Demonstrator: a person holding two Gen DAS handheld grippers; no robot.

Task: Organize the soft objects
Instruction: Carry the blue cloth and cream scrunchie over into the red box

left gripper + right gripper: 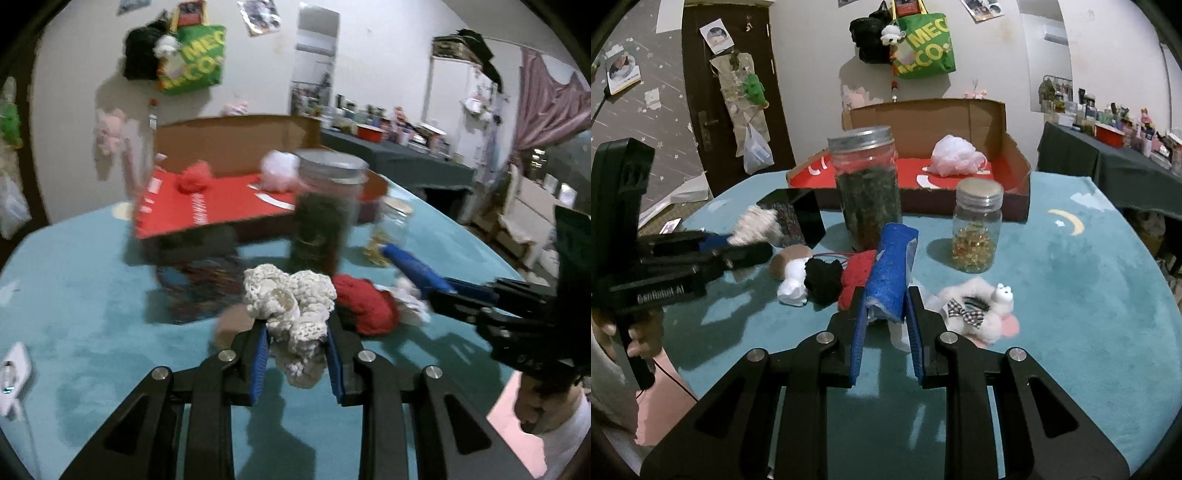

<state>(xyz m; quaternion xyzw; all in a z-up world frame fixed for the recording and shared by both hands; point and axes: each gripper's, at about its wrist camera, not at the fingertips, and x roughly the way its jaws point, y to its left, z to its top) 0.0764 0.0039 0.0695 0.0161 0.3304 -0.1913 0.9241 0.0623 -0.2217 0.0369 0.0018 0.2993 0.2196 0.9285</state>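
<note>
Nearest, the left claw is closed on a cream knitted ball, lifted off the teal table, likely for carrying. The right claw pinches a blue sponge roll upright. Beyond, at twelve o'clock, a red soft piece and black pom-pom wait loose. Farthest, the red-lined cardboard box holds a white puff, presumably the collecting place.

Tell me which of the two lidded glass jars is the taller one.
The tall glass jar packed with dark dried leaves, standing left of the short glass jar of golden capsules, directly in front of the red-lined cardboard box.
</note>
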